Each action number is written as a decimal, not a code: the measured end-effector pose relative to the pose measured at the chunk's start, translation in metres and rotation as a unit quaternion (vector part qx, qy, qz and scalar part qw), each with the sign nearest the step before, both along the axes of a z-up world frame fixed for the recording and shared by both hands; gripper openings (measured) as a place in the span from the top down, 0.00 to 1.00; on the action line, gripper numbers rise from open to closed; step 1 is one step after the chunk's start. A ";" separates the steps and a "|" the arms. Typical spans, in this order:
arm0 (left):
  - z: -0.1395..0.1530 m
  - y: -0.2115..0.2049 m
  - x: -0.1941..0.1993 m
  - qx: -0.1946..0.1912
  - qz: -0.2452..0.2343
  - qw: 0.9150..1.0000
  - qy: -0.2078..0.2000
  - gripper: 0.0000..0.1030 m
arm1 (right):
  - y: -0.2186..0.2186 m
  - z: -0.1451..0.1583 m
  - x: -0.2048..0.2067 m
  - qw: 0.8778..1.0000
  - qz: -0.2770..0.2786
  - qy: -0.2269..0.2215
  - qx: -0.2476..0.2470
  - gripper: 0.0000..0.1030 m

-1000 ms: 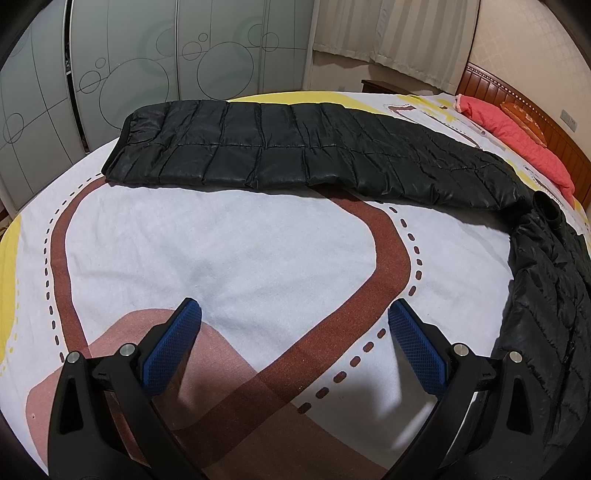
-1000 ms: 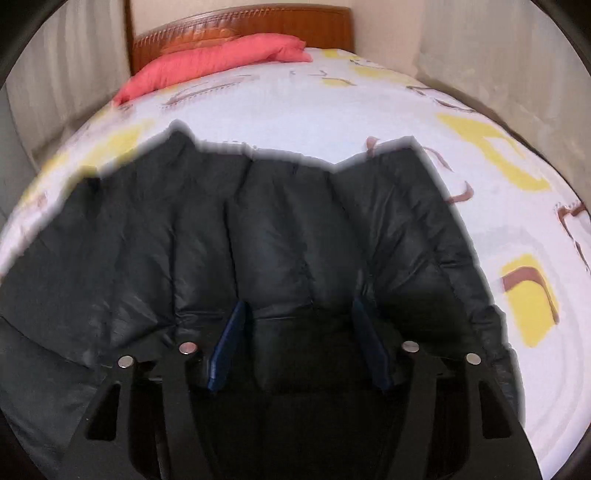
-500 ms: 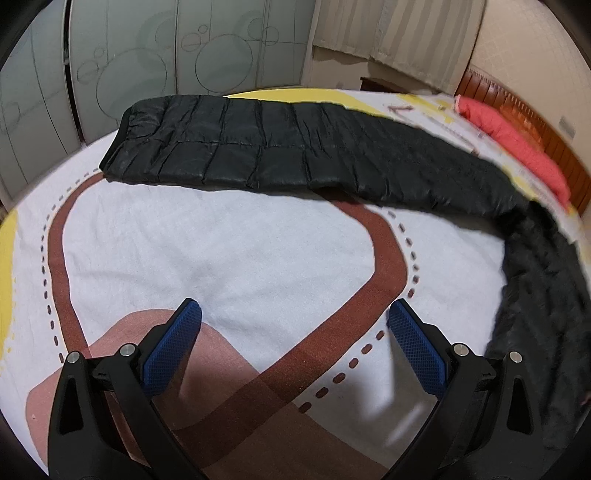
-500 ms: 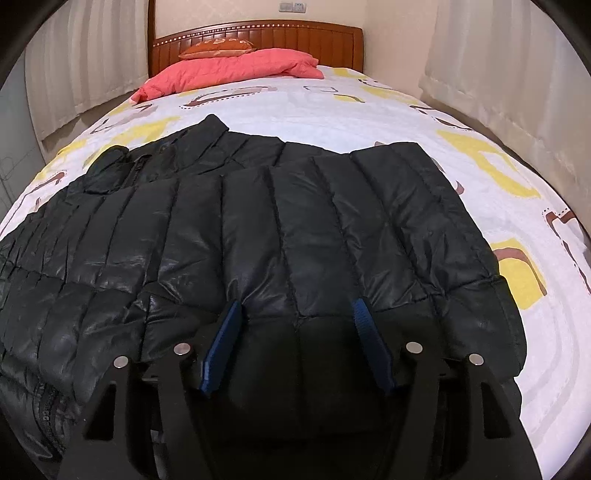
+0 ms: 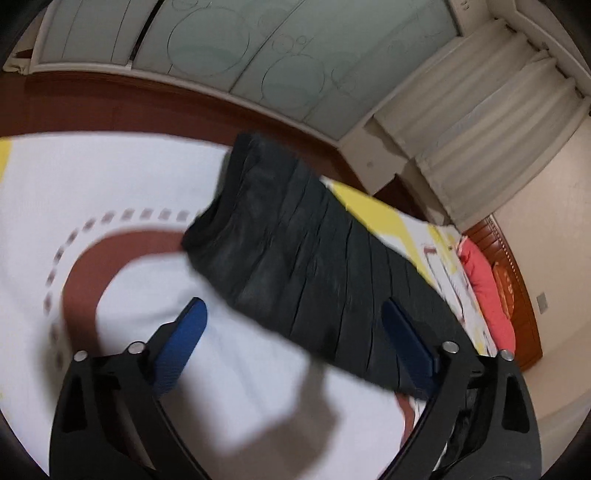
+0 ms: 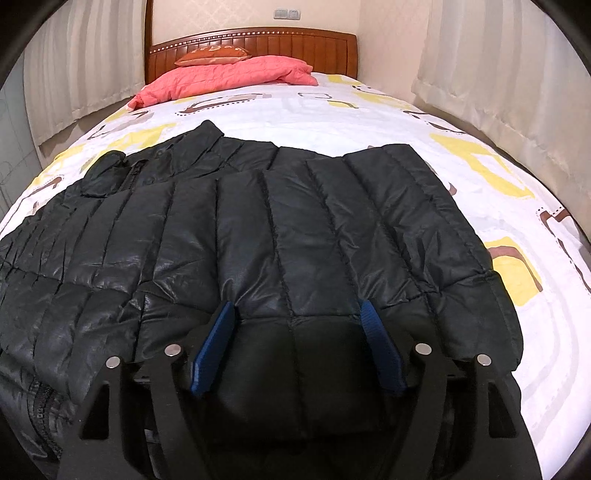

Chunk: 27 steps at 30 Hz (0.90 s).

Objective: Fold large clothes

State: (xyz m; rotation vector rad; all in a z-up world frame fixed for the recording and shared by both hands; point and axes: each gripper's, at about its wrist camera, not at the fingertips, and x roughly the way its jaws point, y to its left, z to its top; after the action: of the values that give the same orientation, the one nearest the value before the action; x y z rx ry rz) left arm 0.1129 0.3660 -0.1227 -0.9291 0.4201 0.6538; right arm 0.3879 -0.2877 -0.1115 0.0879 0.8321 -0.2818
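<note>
L gripper (image 5: 293, 338) swung toward sleeve (image 5: 295, 254) | R view: jacket (image 6: 258, 236) now lying flat on bed

Wooden headboard (image 6: 258, 48) against a cream wall (image 6: 221, 18), pale curtains (image 6: 498, 74) either side, frosted wardrobe doors (image 5: 240, 48).

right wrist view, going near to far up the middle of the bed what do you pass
right gripper with blue-padded fingers → black quilted puffer jacket → white bedsheet with yellow and brown shapes → coral-pink quilted pillow → small orange cushion → brown wooden headboard

Left wrist view motion-blurred; right sharp, evenly lit, edges bowed.
</note>
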 end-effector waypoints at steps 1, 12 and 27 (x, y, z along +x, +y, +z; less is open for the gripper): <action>-0.001 0.004 0.004 0.002 0.005 1.000 0.000 0.08 | 0.000 0.000 0.000 1.000 0.000 0.000 -0.001 0.31; 0.000 0.019 0.016 0.017 0.057 0.998 0.015 0.88 | -0.001 0.000 0.000 1.000 0.002 0.000 -0.001 0.30; 0.080 -0.169 0.134 0.185 -0.204 0.961 -0.014 0.94 | -0.001 -0.001 0.000 1.000 0.002 -0.001 0.000 0.30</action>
State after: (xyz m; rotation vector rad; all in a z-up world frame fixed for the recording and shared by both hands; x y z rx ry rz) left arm 0.2471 0.1975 -0.0428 -0.4731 0.4299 0.3223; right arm 0.3880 -0.2891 -0.1121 0.0862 0.8296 -0.2784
